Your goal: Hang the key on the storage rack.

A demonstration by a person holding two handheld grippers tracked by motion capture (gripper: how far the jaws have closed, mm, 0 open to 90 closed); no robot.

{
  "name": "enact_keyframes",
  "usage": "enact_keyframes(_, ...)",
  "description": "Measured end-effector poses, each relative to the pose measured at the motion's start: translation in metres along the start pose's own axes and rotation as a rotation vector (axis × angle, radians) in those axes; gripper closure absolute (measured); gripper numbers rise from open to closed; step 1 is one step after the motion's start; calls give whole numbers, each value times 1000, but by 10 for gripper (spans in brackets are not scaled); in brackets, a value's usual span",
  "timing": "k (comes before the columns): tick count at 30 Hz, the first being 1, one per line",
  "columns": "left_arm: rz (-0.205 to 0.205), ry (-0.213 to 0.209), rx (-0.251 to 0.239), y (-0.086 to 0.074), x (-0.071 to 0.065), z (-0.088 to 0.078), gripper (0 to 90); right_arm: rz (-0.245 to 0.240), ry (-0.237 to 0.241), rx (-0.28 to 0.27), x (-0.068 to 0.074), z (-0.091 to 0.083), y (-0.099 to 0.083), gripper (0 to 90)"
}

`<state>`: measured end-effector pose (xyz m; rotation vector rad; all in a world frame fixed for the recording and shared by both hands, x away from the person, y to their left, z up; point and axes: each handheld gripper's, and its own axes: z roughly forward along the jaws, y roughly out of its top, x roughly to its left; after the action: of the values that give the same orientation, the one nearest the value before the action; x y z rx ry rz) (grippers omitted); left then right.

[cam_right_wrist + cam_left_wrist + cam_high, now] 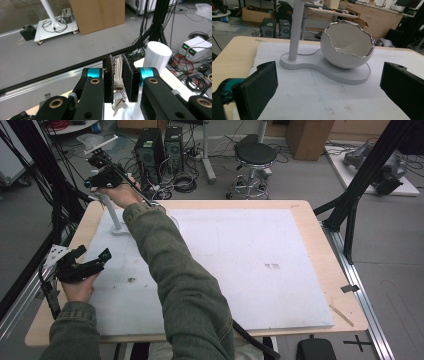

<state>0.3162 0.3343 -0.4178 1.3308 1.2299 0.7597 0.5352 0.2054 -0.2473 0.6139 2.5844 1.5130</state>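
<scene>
While my right gripper (117, 58) is raised beside the top of the white pole (157, 60), its jaws stand almost together, leaving a narrow slot. Clamped in that slot is a thin metal piece with a coiled edge; silver keys (120, 105) hang just below the pads (130, 77). I take it as one key bunch, though the part inside the grip is too hidden to make out. Pole top sits just beyond and to the right of the fingers in the right gripper view.

High view: right gripper (100, 162) is up over the far left corner, above the pole (111, 212).

Left gripper (94, 252) is low near the left edge of the white mat (240, 260). Jaws fully apart, nothing between them, pads touching nothing.

Left gripper view: ahead of the open fingers (258, 87) stands the stand's flat base (317, 66), well clear of the tips. Pole (295, 30) rises from it ahead and left of centre. Eggshell-shaped bowl (348, 45), silver rim, rests on the base ahead and right of centre.
</scene>
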Motion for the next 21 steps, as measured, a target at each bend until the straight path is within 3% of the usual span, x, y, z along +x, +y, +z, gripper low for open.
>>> enact_keyframes(9, 7, 6, 2, 0, 0, 0, 19, 3, -24, 35, 4, -2, -2, 776)
enact_keyframes(14, 6, 6, 2, 0, 0, 0, 19, 4, -9, 66, 4, -7, -2, 658)
enact_keyframes(16, 10, 8, 1, 0, 0, 0, 19, -8, -4, 46, 4, -15, -2, 533)
enact_keyframes(18, 13, 11, -3, 0, 0, -1, 19, -3, -8, 35, 5, -19, -2, 502)
enact_keyframes(21, 15, 15, -2, 0, 0, -1, 19, 3, -19, 36, 3, -30, -3, 372)
